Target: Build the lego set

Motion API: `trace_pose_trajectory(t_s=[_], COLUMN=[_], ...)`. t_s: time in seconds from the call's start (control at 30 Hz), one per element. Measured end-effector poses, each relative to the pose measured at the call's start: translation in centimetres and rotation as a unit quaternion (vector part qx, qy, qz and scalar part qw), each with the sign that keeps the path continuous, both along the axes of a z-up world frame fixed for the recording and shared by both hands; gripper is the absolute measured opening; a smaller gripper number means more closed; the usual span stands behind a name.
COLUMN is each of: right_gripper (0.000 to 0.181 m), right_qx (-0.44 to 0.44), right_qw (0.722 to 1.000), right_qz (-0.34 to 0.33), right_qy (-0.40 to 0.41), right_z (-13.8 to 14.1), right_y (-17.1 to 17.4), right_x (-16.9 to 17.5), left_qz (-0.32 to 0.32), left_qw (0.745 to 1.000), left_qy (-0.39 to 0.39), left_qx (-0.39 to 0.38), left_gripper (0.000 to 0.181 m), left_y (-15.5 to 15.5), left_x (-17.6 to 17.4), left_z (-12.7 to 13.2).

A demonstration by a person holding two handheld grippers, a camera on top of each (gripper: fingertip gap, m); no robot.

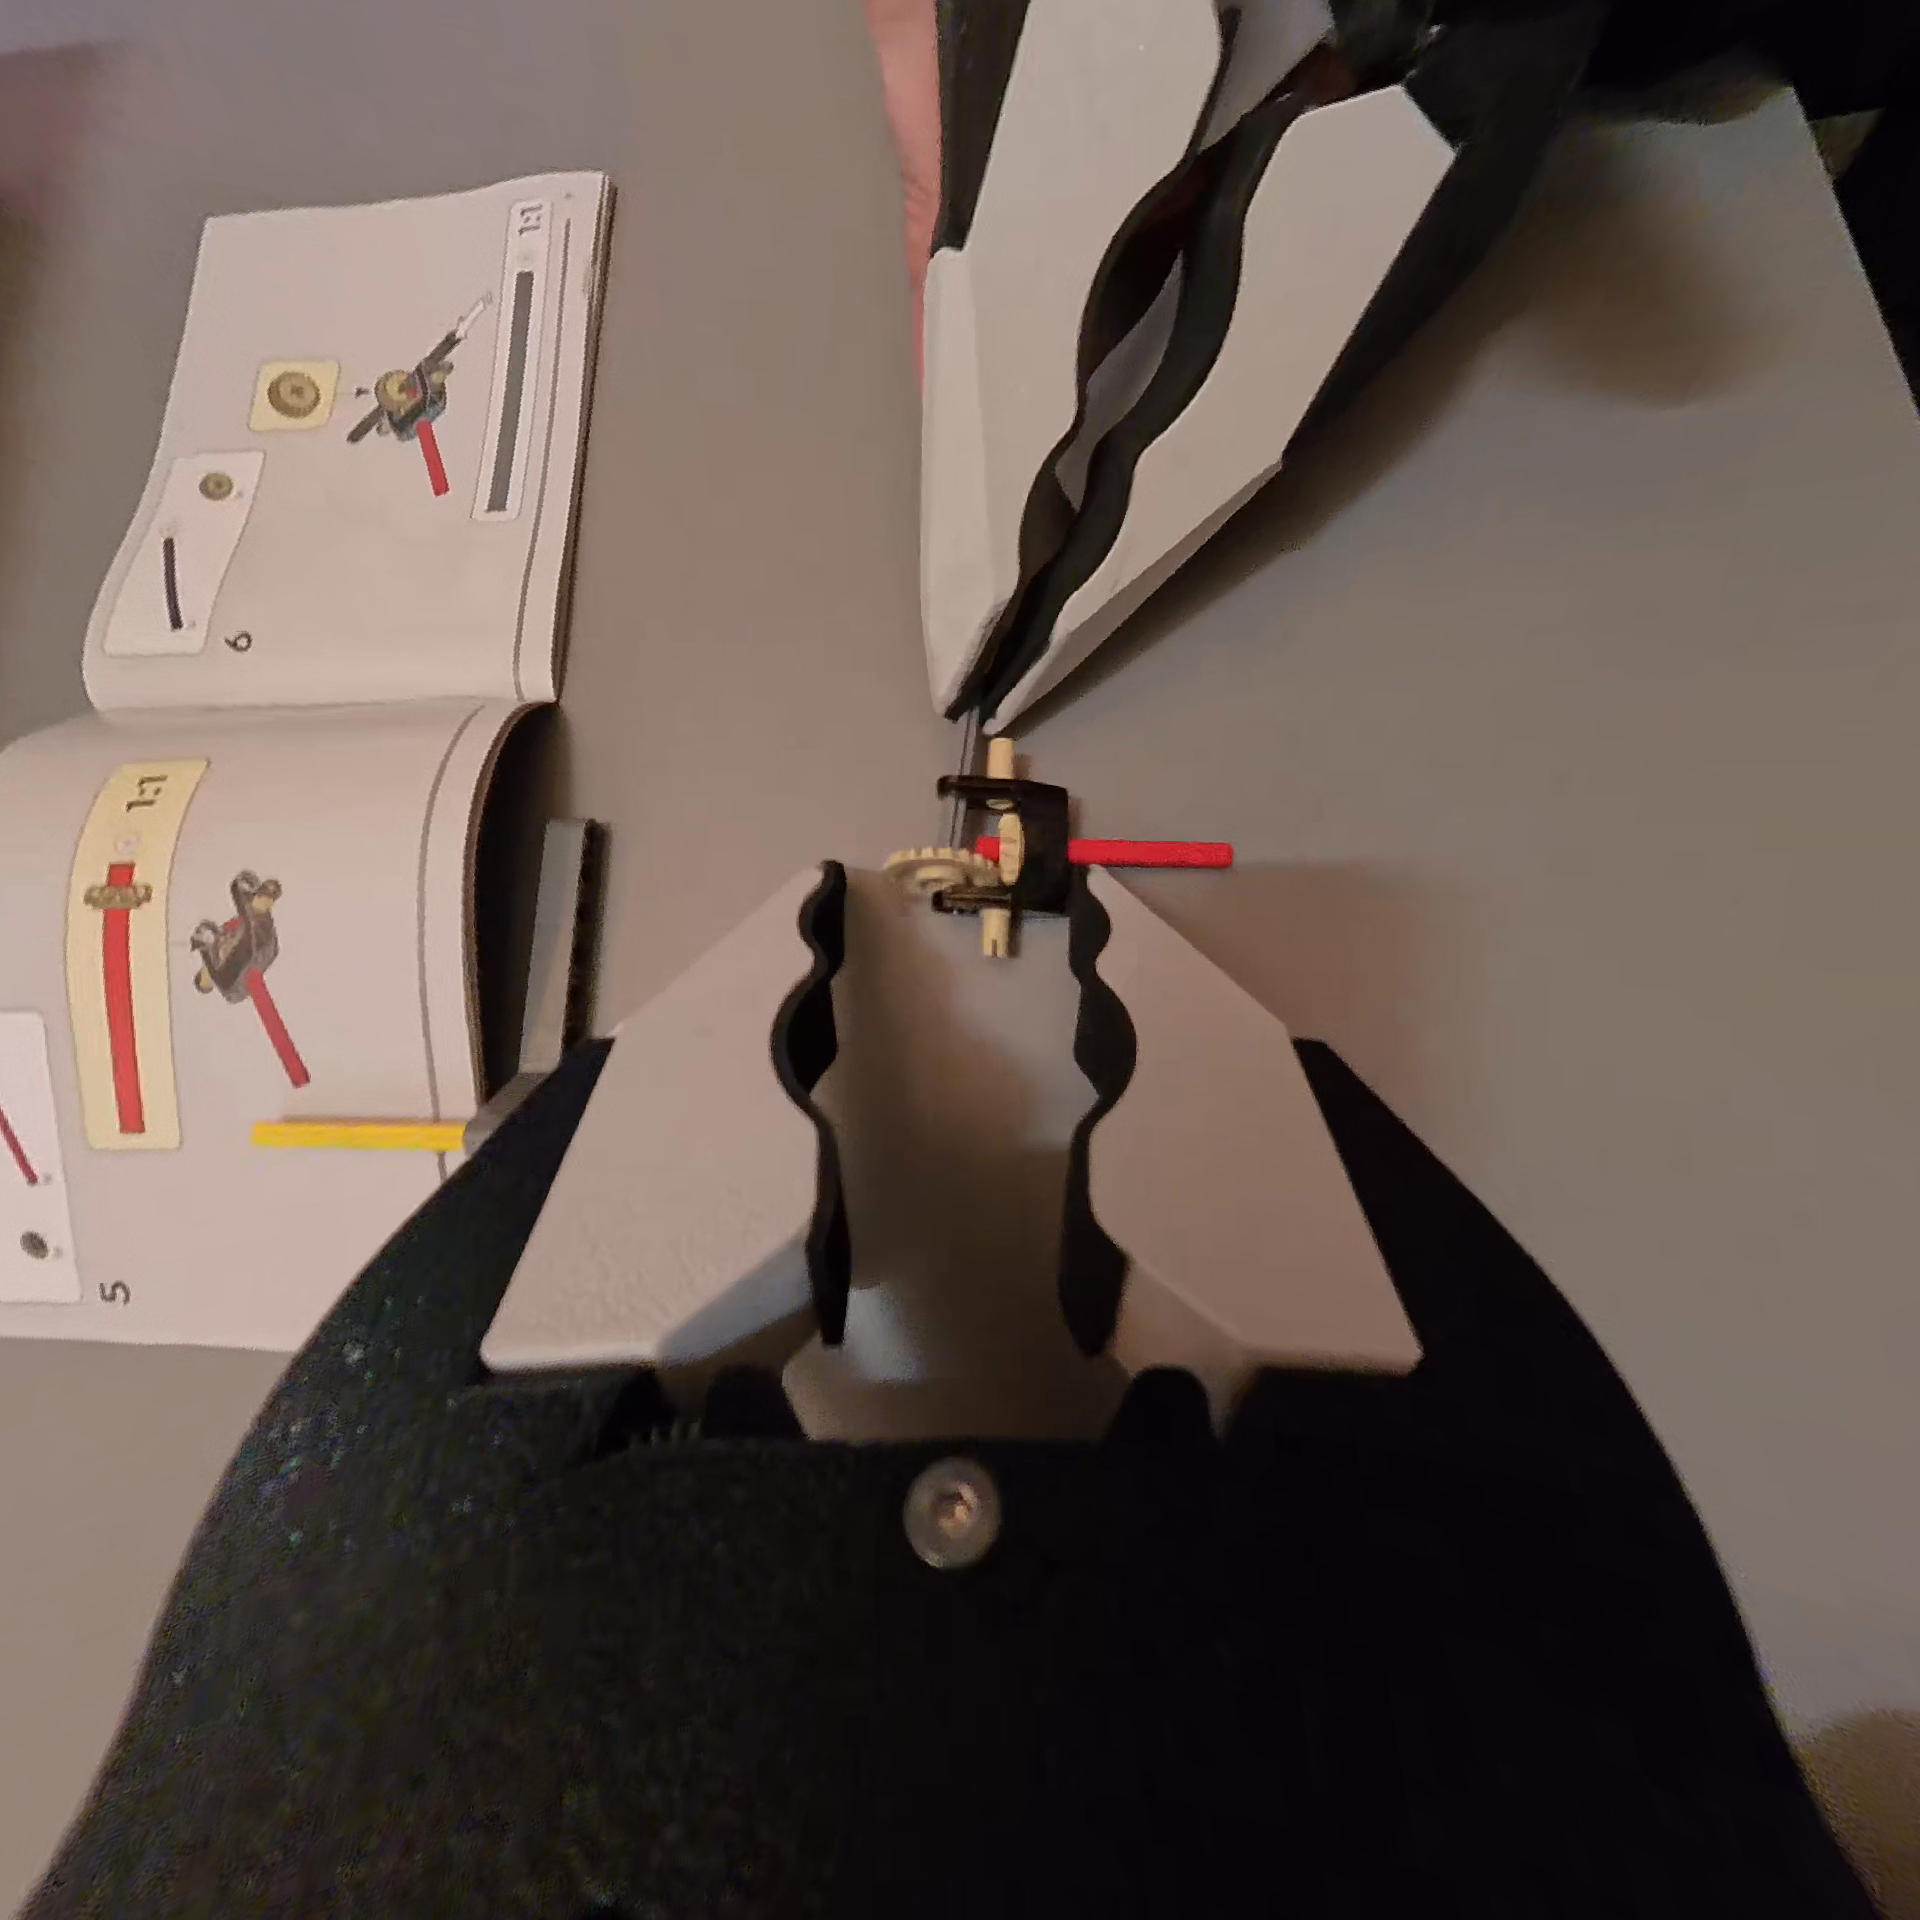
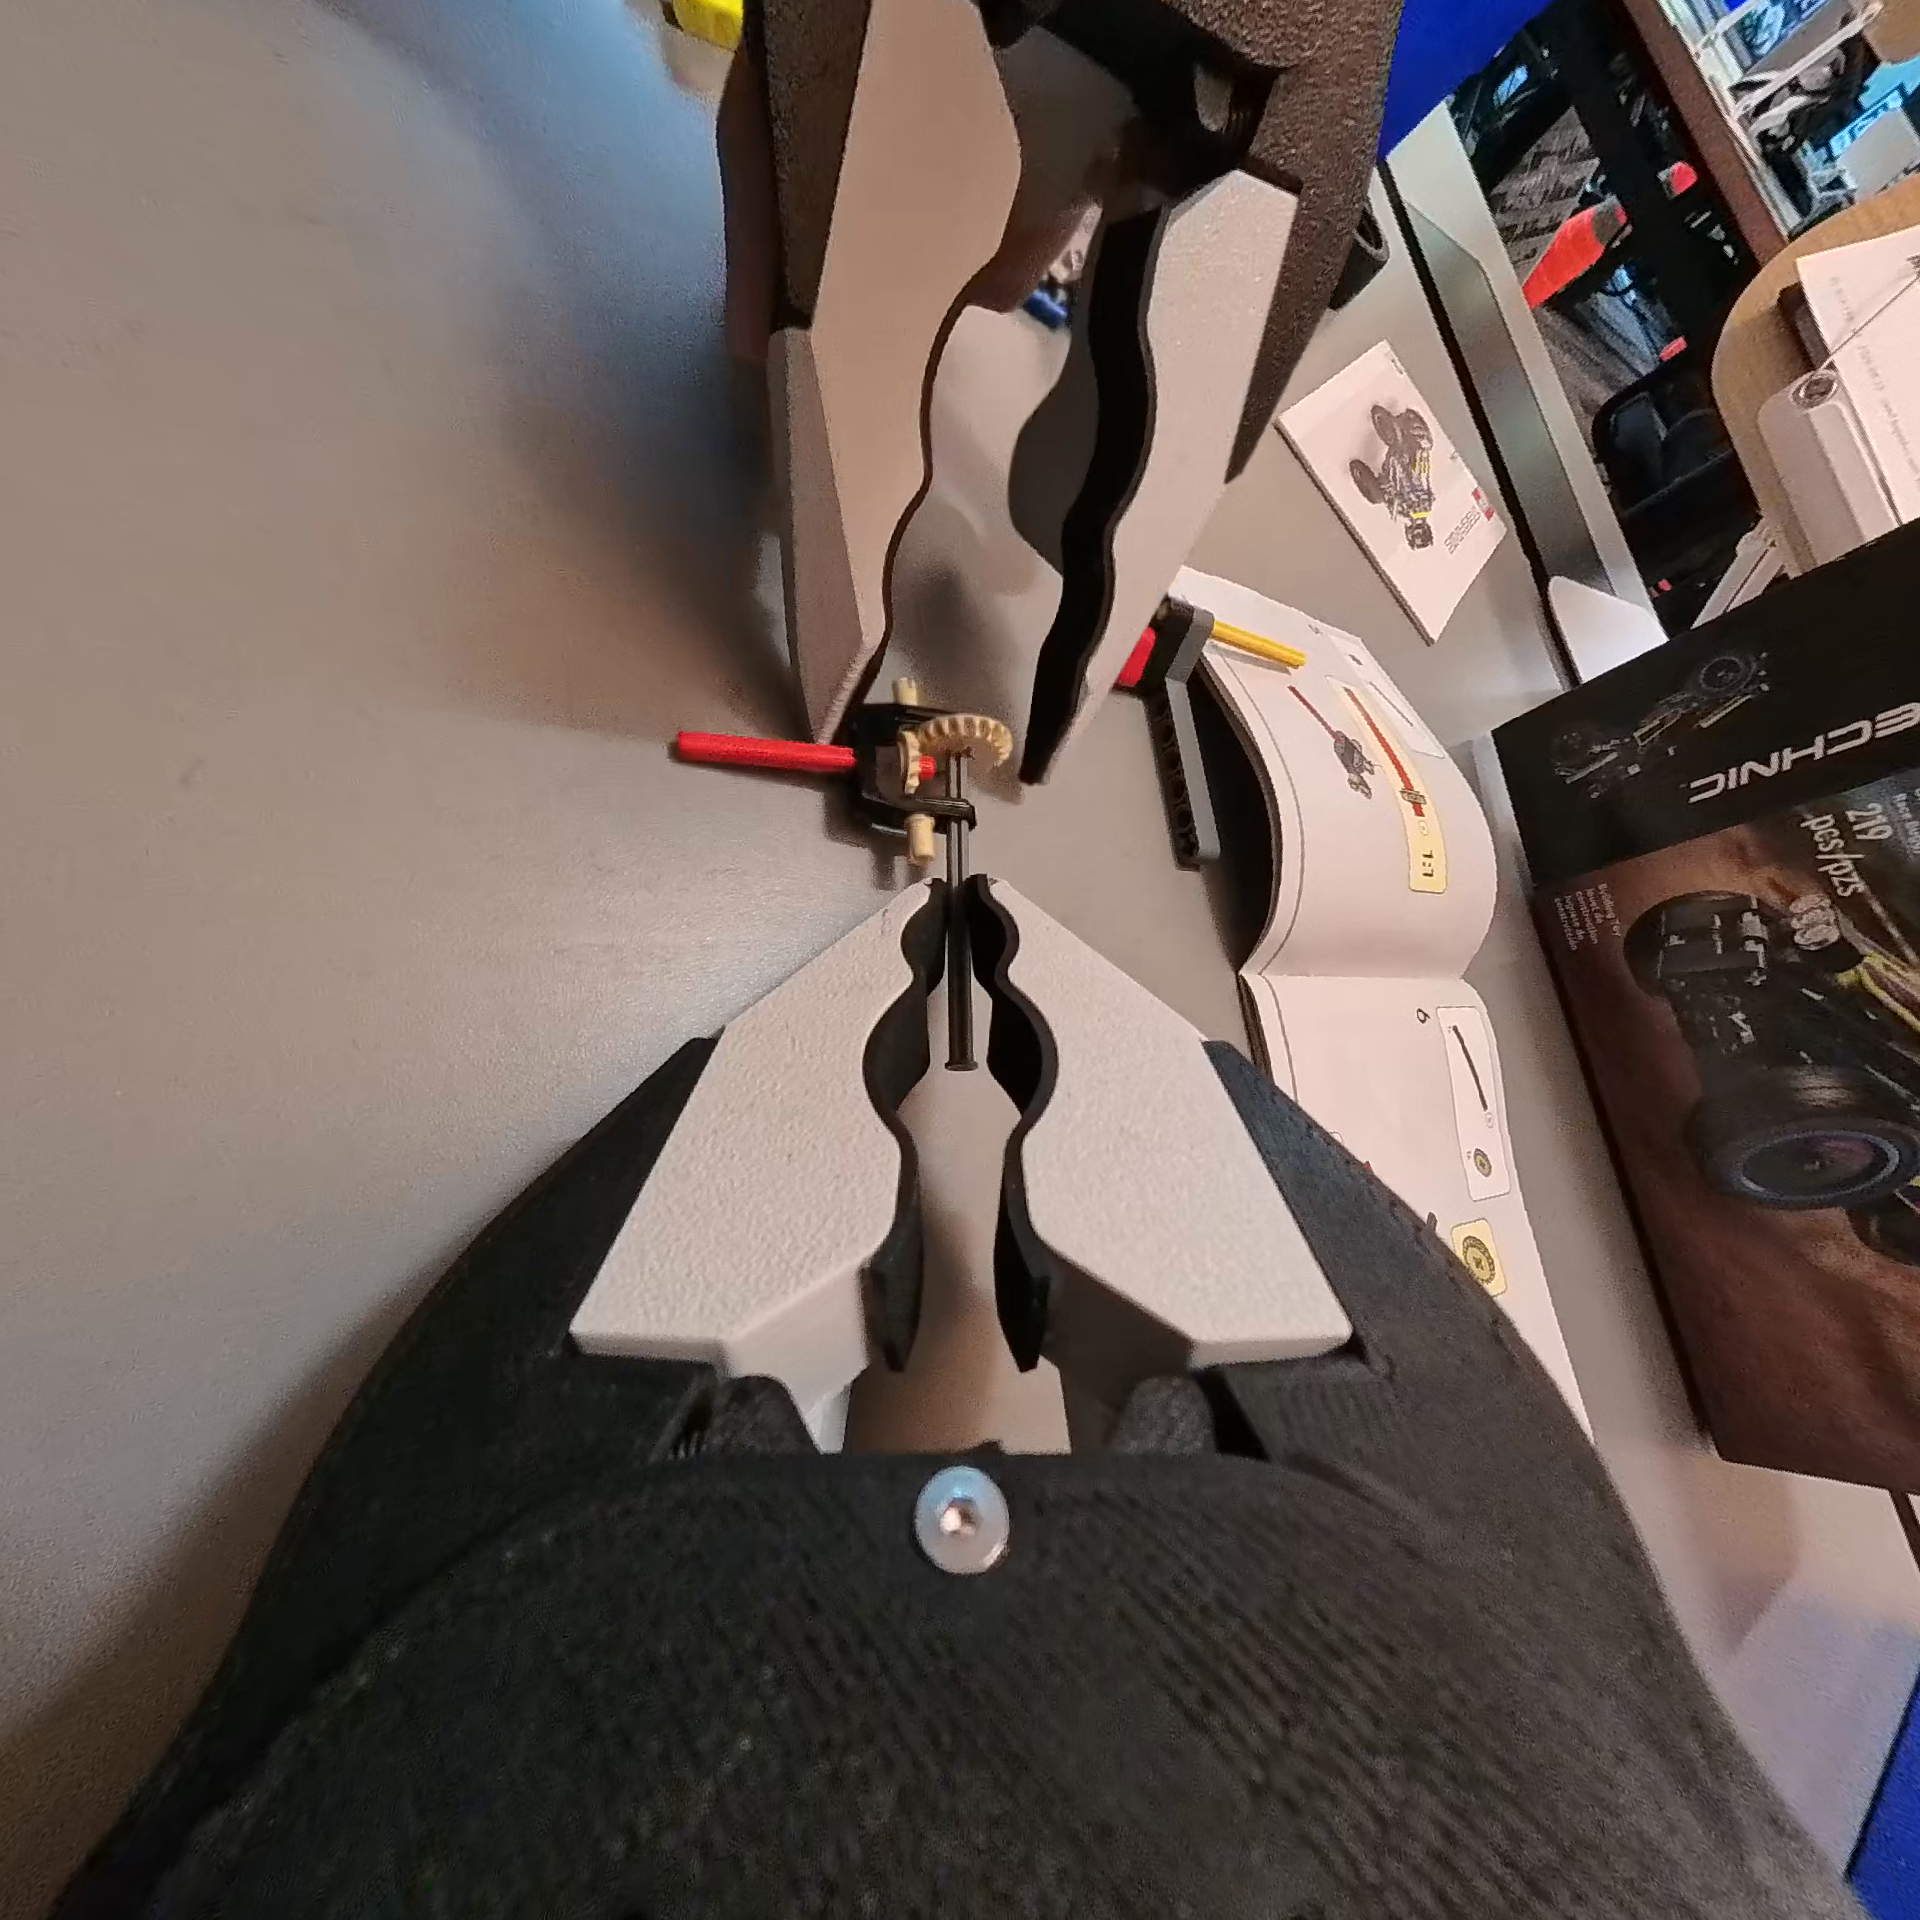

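right gripper [image 2: 958, 883] clenched on thin black axle [image 2: 957, 971] | left gripper [image 1: 956, 883] spread around small black-and-tan gear assembly [image 1: 1003, 847] | bare grey table [image 1: 1507, 1039] rightward

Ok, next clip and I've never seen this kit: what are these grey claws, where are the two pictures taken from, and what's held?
The claws are two hand-held grippers, one in each of a person's hands, with a camera on each looking along its fingers. One picture is the left gripper's view, the other the right gripper's; each also shows the other gripper opposite.

On the grey table sits a small lego assembly: black frame, tan gear, red axle. The left gripper is open, its fingers either side of the assembly. The right gripper is shut on a thin black axle, whose far end reaches the assembly.

To the side lie an open instruction booklet, a yellow axle and the set's box.
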State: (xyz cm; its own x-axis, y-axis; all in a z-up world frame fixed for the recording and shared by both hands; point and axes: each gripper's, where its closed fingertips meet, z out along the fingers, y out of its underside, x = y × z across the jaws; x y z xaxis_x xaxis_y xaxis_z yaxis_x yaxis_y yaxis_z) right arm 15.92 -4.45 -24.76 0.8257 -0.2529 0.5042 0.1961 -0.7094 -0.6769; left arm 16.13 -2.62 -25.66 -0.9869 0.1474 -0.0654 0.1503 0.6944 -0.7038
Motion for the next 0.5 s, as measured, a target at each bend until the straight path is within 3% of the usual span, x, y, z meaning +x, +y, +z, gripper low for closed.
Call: trace_pose_trajectory(t_s=[0.13,0.5], right_gripper=[0.002,0.002], right_qx=[0.000,-0.002], right_qw=[1.000,1.000], right_qz=[-0.002,0.003], right_qy=[0.001,-0.008], right_z=[0.00,0.05], right_y=[-0.03,0.05], right_x=[0.06,0.21], left_qz=[-0.012,-0.008], left_qw=[1.000,0.999], left_qy=[-0.005,-0.036], left_qx=[0.004,-0.009], left_gripper=[0.029,0.029], left_y=[-0.02,0.03], left_x=[-0.25,-0.14], left_z=[-0.03,0.09])
